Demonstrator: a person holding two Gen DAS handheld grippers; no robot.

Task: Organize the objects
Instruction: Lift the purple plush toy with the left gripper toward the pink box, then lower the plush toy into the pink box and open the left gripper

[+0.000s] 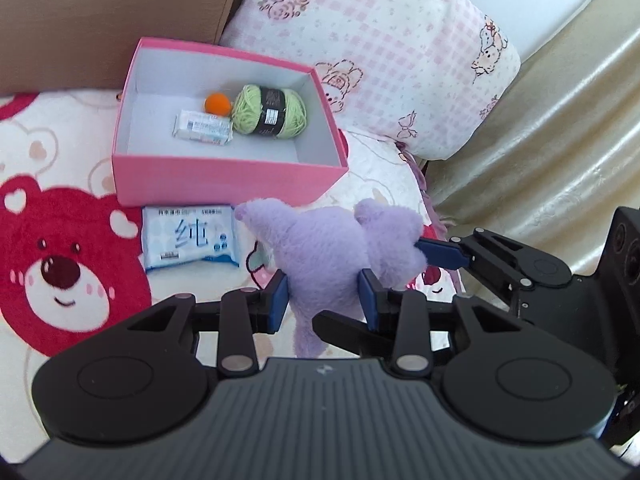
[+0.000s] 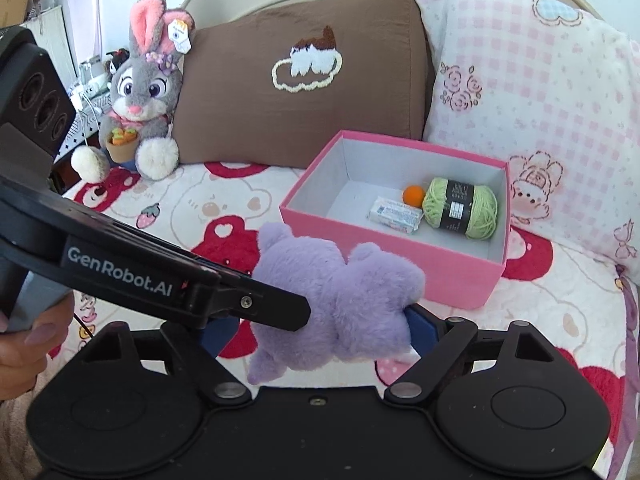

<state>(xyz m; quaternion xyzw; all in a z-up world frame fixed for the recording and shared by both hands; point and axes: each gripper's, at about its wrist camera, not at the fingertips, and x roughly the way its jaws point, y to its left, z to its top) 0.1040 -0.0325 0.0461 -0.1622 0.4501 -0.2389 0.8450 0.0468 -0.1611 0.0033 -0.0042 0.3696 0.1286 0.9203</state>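
Left gripper (image 1: 324, 300) pinching purple plush toy (image 1: 340, 256) above the bed (image 1: 80, 152), right gripper (image 2: 316, 334) clamped around the same toy from the side, just in front of pink box (image 1: 224, 178) holding green yarn (image 1: 270, 110), orange ball (image 1: 218, 103), small packet (image 1: 202, 127).

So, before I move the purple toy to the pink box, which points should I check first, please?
1. Left gripper holds the purple plush: ok, jaws closed on it.
2. Right gripper holds it too: cannot tell; the plush sits between its jaws, but the left gripper hides one side.
3. Pink box open: ok, no lid on it.
4. Room inside: ok; the yarn, orange ball and small packet leave the left part bare.
5. Everything packed: not ok; the wipes pack lies on the bed in front of the box.
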